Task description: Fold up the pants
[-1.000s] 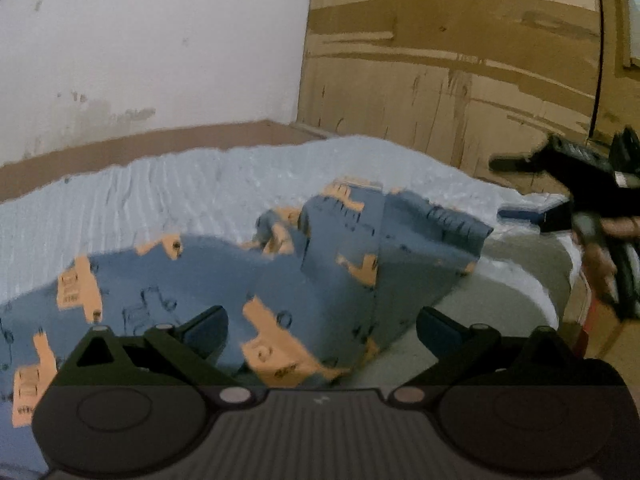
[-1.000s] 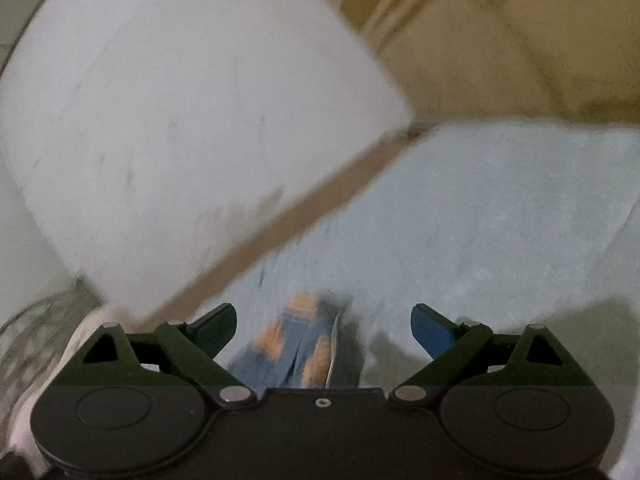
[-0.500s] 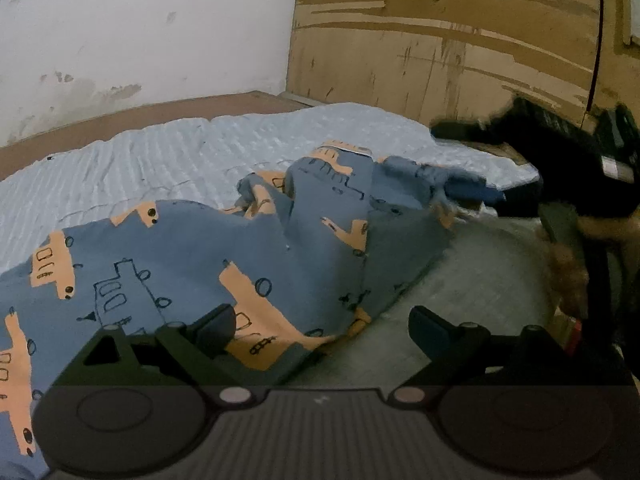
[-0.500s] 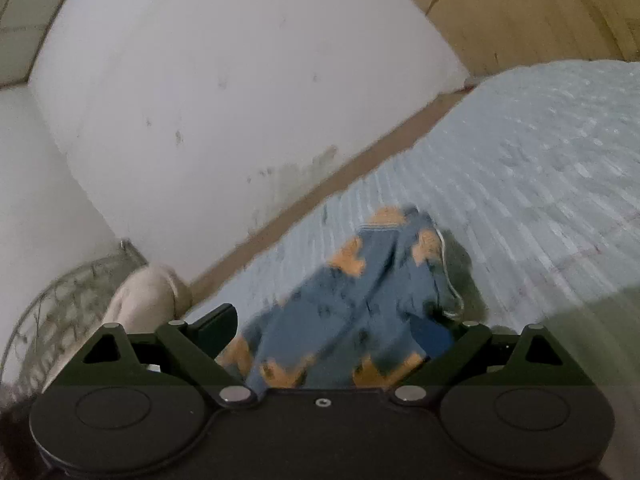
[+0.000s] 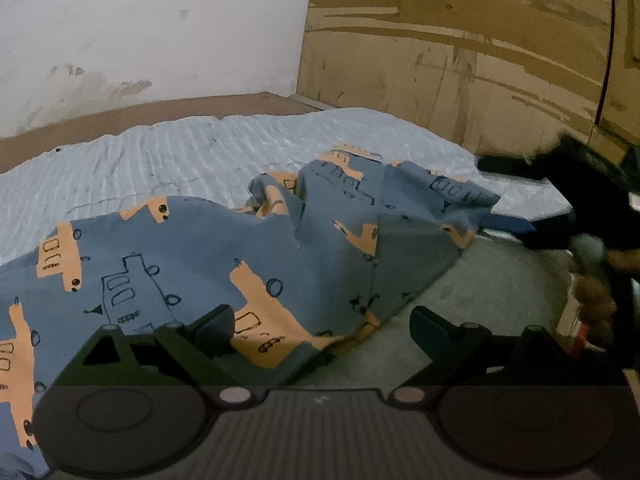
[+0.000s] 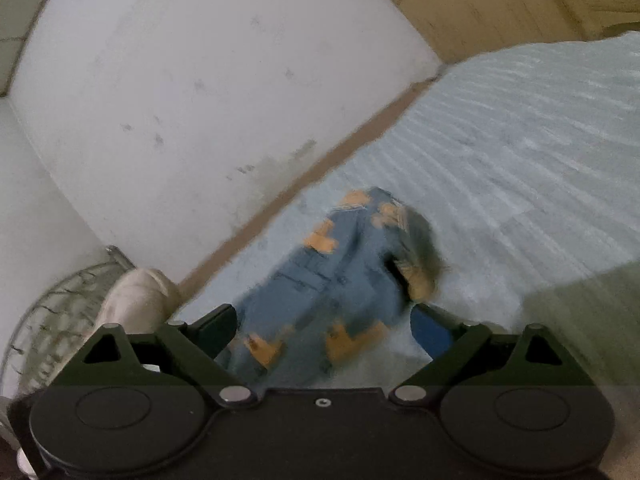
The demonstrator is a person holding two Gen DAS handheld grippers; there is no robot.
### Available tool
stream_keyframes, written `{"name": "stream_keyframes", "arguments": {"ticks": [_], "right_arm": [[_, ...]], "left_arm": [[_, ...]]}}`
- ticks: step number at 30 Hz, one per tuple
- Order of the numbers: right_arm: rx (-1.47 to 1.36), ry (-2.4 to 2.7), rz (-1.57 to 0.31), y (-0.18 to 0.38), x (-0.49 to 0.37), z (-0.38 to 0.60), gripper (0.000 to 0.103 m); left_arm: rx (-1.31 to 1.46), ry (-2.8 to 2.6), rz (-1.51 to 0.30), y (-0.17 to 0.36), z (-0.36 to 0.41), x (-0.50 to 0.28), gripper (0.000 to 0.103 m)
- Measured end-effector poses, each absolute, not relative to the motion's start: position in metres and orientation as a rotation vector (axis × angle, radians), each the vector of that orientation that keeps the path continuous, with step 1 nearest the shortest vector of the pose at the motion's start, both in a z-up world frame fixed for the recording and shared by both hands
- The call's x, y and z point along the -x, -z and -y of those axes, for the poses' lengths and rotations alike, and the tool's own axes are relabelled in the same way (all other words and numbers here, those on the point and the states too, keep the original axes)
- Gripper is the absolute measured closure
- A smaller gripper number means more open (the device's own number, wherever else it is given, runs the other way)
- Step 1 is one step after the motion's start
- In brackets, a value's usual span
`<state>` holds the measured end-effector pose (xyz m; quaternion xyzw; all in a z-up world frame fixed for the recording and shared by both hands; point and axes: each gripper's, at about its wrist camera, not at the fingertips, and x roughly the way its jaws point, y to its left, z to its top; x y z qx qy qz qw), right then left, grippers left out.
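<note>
Blue pants printed with orange buses lie rumpled on a pale blue quilted bed cover. My left gripper is open, low over the pants' near edge, with cloth between its fingers but not pinched. My right gripper shows at the right of the left wrist view, beside the pants' far right corner. In the right wrist view the right gripper is open and the pants, blurred, lie between and beyond its fingers.
A white wall and a wooden panel stand behind the bed. A brown bed frame edge runs along the wall. A wire fan and a beige object sit at the left in the right wrist view.
My right gripper has swung in toward the pants' right corner, so the pants now fill the space between its fingers. My left gripper has come lower and closer over the pants.
</note>
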<state>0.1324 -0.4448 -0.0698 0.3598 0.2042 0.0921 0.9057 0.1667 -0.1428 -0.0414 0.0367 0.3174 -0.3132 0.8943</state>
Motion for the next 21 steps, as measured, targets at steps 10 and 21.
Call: {"name": "stream_keyframes", "arguments": {"ticks": [10,21], "right_arm": [[-0.897,-0.189,-0.194,0.035,-0.188,0.495,0.010],[-0.655,-0.009,-0.331,0.030,-0.170,0.521,0.008]], "left_arm": [[-0.073,0.659,-0.617,0.029,0.148,-0.169,0.006],[-0.125,0.687,-0.650,0.035,0.158,-0.176,0.025]]}}
